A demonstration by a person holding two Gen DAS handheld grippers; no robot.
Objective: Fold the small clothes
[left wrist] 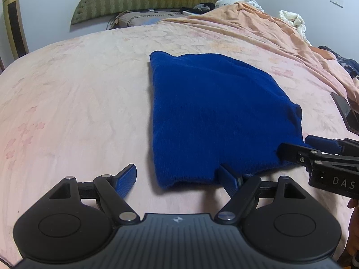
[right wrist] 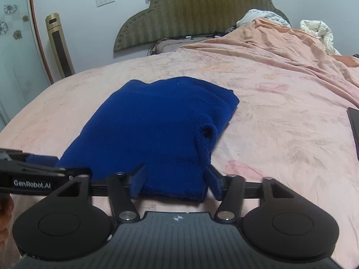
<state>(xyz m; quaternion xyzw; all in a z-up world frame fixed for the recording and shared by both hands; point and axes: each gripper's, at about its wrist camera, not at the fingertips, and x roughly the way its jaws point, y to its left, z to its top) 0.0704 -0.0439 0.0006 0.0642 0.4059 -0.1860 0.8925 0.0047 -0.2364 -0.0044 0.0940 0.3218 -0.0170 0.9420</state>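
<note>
A blue knitted garment [left wrist: 215,116] [right wrist: 154,130] lies folded flat on the pink bedsheet [left wrist: 78,103]. My left gripper [left wrist: 177,174] is open at its near left corner: the right finger rests at the hem and the left finger stands over bare sheet. My right gripper [right wrist: 175,176] is open at the near right corner, with the hem lying slack between its fingers. In the left wrist view the right gripper [left wrist: 296,144] comes in from the right, its tips at the cloth's edge. The left gripper [right wrist: 58,163] shows at the left of the right wrist view.
A dark phone [left wrist: 345,114] [right wrist: 354,130] lies on the sheet to the right. A crumpled orange blanket [right wrist: 291,51] covers the far right of the bed, below a green headboard [right wrist: 202,11]. A gold tower unit [right wrist: 59,44] stands by the wall at the left.
</note>
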